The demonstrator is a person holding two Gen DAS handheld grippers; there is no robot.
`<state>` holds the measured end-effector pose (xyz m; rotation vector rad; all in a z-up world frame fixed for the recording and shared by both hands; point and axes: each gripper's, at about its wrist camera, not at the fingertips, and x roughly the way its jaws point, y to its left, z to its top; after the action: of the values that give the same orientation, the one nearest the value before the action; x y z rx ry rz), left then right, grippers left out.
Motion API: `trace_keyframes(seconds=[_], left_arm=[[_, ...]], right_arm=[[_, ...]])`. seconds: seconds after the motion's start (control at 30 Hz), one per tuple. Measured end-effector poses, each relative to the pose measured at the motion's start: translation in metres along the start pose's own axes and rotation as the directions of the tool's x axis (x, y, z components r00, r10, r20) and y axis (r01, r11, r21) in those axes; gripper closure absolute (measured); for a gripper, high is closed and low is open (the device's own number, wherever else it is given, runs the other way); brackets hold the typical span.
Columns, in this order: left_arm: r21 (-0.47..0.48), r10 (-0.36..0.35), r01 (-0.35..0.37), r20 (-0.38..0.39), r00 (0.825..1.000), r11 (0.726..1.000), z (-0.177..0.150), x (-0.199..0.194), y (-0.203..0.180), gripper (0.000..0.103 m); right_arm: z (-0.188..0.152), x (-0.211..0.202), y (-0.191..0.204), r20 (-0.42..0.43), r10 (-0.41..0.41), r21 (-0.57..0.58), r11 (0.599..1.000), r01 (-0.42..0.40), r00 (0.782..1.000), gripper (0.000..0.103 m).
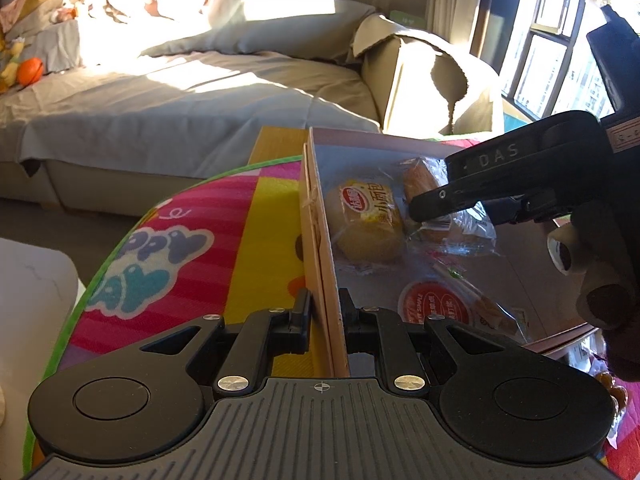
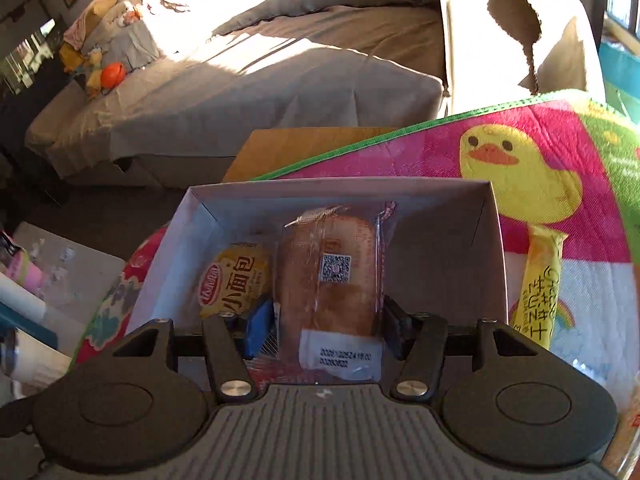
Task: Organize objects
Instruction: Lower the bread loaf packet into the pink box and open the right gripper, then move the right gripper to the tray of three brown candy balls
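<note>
You clamped your left tool [image 1: 325,312] on the box [image 1: 320,240] wall to steady it while your right tool [image 2: 328,320] gripped the wrapped bread [image 2: 330,272] mid-frame, lowering it inside.

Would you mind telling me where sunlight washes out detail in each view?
Left wrist view: the sofa back is blown out white, while the box interior sits in shade. Right wrist view: glare on the bread packet wrapper; the sofa's top is overexposed.

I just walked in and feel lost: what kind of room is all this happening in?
Most likely a home living room. A big sofa draped in grey covers fills the background, a colourful children's play mat with a duck lies under the snack box, and a sunny window stands beside the sofa.
</note>
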<state>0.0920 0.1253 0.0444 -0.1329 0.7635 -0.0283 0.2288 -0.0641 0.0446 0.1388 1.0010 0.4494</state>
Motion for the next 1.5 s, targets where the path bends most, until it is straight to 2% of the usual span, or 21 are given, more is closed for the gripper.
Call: trace_keyframes(seconds=[0.07,0.13,0.23,0.33,0.4,0.53,0.63,0.8,1.0,1.13,1.3,1.43,1.47,1.5], left_arm=[[0.001,-0.001,0.001,0.000,1.000,1.000,0.000,0.000,0.000,0.087],[0.000,-0.001,0.001,0.001,1.000,1.000,0.000,0.001,0.000,0.087],[-0.002,0.000,0.000,0.001,1.000,1.000,0.000,0.000,0.000,0.087],[-0.002,0.001,-0.001,0.002,1.000,1.000,0.000,0.000,0.000,0.088],[-0.002,0.002,-0.002,0.002,1.000,1.000,0.000,0.000,0.000,0.088],[-0.003,-0.001,0.001,0.004,1.000,1.000,0.000,0.000,0.000,0.087],[-0.002,0.003,-0.003,0.006,1.000,1.000,0.000,0.001,-0.001,0.088],[-0.006,0.006,-0.006,0.003,1.000,1.000,0.000,0.003,0.000,0.088],[-0.005,0.008,-0.008,0.000,1.000,1.000,0.000,0.004,0.000,0.088],[-0.008,0.007,-0.007,-0.002,1.000,1.000,-0.001,0.004,0.001,0.088],[-0.009,0.006,-0.006,-0.002,1.000,1.000,-0.001,0.003,0.001,0.088],[-0.008,0.005,-0.005,-0.001,1.000,1.000,-0.001,0.003,0.001,0.088],[-0.009,0.005,-0.005,-0.002,1.000,1.000,-0.001,0.003,0.001,0.088],[-0.009,0.005,-0.005,-0.002,1.000,1.000,-0.001,0.003,0.000,0.088]], right_arm=[[-0.003,-0.013,0.001,0.032,0.011,-0.012,1.000,-0.011,0.999,0.044],[-0.010,-0.032,0.006,0.090,-0.019,-0.065,0.998,0.024,0.996,0.037],[-0.021,-0.064,0.006,0.164,-0.050,-0.123,0.990,0.071,0.985,0.035],[-0.034,-0.094,-0.003,0.211,-0.060,-0.131,0.987,0.089,0.976,0.032],[-0.047,-0.117,-0.012,0.249,-0.098,-0.137,0.981,0.135,0.963,0.030],[-0.082,-0.146,-0.028,0.296,-0.206,-0.159,0.952,0.261,0.933,0.019],[-0.112,-0.153,-0.039,0.263,-0.248,-0.165,0.941,0.297,0.932,0.018],[-0.165,-0.142,-0.055,0.137,-0.246,-0.106,0.960,0.261,0.960,0.017],[-0.194,-0.124,-0.057,0.070,-0.233,-0.088,0.967,0.239,0.970,0.016],[-0.202,-0.121,-0.049,0.082,-0.273,-0.169,0.944,0.283,0.958,0.016],[-0.204,-0.130,-0.053,0.122,-0.345,-0.226,0.903,0.364,0.931,0.015],[-0.205,-0.134,-0.066,0.164,-0.455,-0.249,0.839,0.483,0.875,0.010],[-0.205,-0.136,-0.069,0.164,-0.458,-0.239,0.841,0.486,0.874,0.010],[-0.203,-0.141,-0.074,0.157,-0.442,-0.212,0.858,0.467,0.883,0.010]])
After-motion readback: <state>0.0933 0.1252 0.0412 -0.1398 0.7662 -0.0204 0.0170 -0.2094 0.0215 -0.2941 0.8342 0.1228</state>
